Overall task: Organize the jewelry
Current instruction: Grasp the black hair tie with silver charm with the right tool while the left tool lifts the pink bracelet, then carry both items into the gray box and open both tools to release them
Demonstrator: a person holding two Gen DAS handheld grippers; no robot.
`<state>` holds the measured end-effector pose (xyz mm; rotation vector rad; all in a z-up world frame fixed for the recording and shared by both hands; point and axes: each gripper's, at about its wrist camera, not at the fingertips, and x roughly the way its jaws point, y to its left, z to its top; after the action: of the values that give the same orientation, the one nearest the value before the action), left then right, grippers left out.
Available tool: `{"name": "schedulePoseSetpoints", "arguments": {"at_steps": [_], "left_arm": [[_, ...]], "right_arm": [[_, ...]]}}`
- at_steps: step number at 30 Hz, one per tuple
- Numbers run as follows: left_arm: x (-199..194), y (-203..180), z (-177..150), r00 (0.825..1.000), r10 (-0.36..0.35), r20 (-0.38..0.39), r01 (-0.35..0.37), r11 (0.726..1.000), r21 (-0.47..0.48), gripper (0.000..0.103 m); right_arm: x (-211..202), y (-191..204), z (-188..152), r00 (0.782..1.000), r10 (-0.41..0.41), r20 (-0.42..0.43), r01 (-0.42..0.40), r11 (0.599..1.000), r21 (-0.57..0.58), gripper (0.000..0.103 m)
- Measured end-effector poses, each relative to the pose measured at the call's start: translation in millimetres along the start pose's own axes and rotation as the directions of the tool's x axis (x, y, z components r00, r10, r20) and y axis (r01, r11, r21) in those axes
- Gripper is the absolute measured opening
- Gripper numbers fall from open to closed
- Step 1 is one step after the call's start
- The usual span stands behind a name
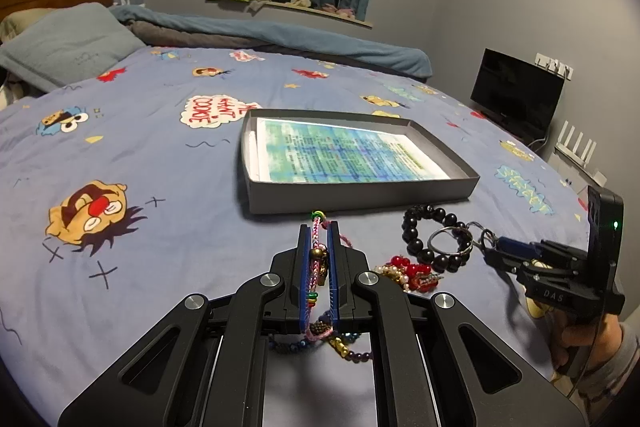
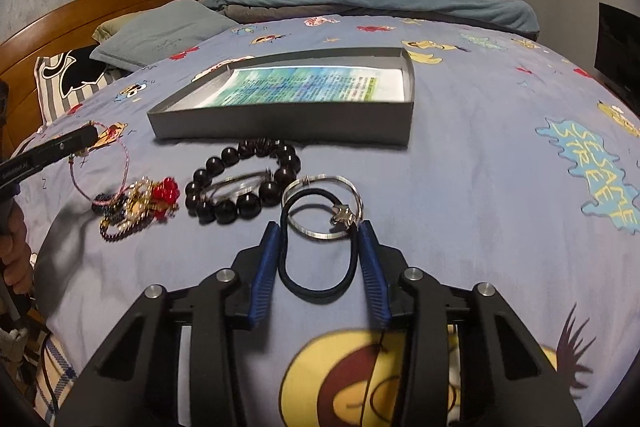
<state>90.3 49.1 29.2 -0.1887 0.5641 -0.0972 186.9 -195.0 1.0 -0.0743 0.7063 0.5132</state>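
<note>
Black hair tie (image 2: 316, 263) lengthwise between right tool (image 2: 320, 231) fingers

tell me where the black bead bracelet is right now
In the right wrist view the black bead bracelet lies on the bedspread just in front of the grey box, between the red bead cluster on its left and the silver bangle on its right.

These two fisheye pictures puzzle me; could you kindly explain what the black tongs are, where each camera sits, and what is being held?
A person holds a two-finger gripper in each hand, with a camera on each looking along its fingers. In the left view, the left gripper is shut on a pink braided bracelet. In the right view, the right gripper straddles a black hair tie without visibly pinching it. A black bead bracelet, a silver bangle and a grey box lie on the bedsheet.
</note>
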Motion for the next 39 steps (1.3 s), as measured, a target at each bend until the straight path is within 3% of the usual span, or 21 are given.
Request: {"name": "schedulePoseSetpoints", "arguments": {"at_steps": [1, 5, 13, 21, 39], "left_arm": [[0, -2, 0, 1.000, -0.001, -0.001, 0.001, 1.000, 0.002, 0.009], [-3, -7, -1, 1.000, -0.010, -0.001, 0.010, 1.000, 0.008, 0.009], [-8, -14, 13, 0.999, -0.038, 0.022, 0.037, 0.999, 0.029, 0.009], [-6, -14, 41, 0.998, -0.048, 0.044, 0.046, 0.998, 0.051, 0.009], [58, -25, 116, 0.995, -0.091, 0.031, 0.088, 0.992, 0.090, 0.009]], "right_arm": [[-1, -1, -3, 1.000, 0.002, 0.000, -0.002, 1.000, -0.001, 0.033], [-9, -2, -11, 1.000, 0.017, 0.004, -0.017, 1.000, -0.004, 0.007], [-22, -1, 1, 0.998, 0.029, 0.048, -0.028, 1.000, -0.010, 0.007], [-25, 4, 39, 0.994, 0.042, 0.103, -0.038, 0.999, -0.035, 0.007], [35, -8, 112, 0.995, 0.046, 0.091, -0.039, 0.997, -0.073, 0.007]]}}
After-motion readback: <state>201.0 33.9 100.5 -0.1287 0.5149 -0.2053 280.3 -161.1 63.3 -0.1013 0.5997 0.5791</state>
